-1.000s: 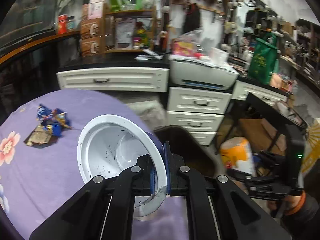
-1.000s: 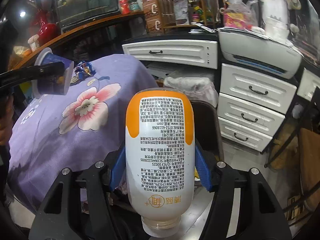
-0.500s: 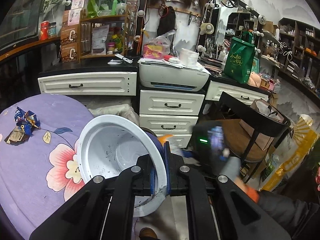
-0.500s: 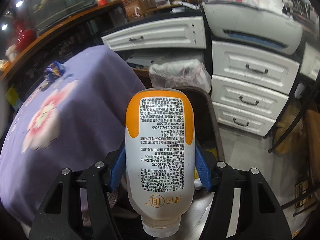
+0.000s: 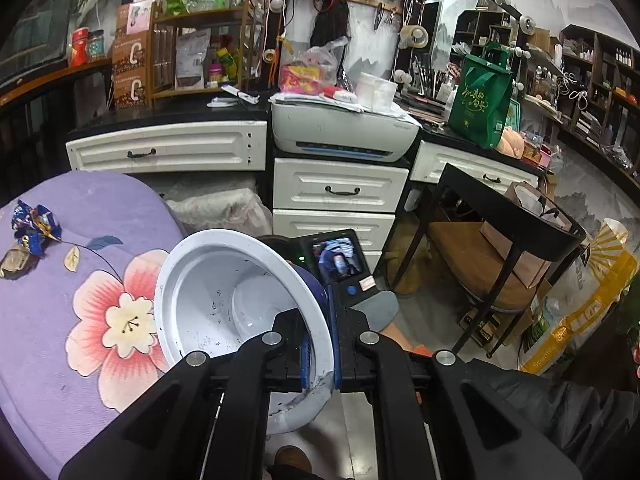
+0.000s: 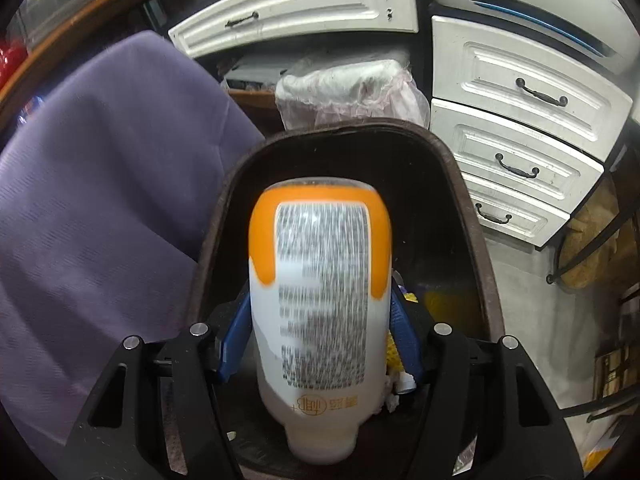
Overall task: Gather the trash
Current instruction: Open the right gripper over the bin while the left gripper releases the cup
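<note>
The left gripper (image 5: 320,344) is seen with its jaws nearly together, clamped on the thin wall of a paper cup (image 5: 236,312). The cup is held tilted, its open mouth turned toward the camera; the inside is white with small dark specks, and the outer wall shows blue at the pinch point. The cup is carried over the edge of a round table covered with a purple flowered cloth (image 5: 60,320). On the far part of that cloth, well apart from the cup, a crumpled blue wrapper (image 5: 34,226) and a flat brownish wrapper (image 5: 14,260) are seen lying beside each other.

The right gripper (image 6: 320,340) is seen with its jaws apart to the width of a bottle (image 6: 320,304), and the blue pads (image 6: 234,344) are pressed on both of its sides. The bottle is white with an orange band and a printed label, blurred in this view. It is held with its base pointing away from the camera and its neck toward it. It is positioned directly over the open mouth of a dark bin (image 6: 460,184). Some yellow and white scraps (image 6: 394,356) are visible inside the bin, beside the bottle. Whether the bottle touches the bin cannot be told.

Behind the bin, a bag-lined container (image 6: 348,88) and white drawers (image 6: 516,132) are noted. In the left view, a printer (image 5: 344,132) is noted on the drawers.
</note>
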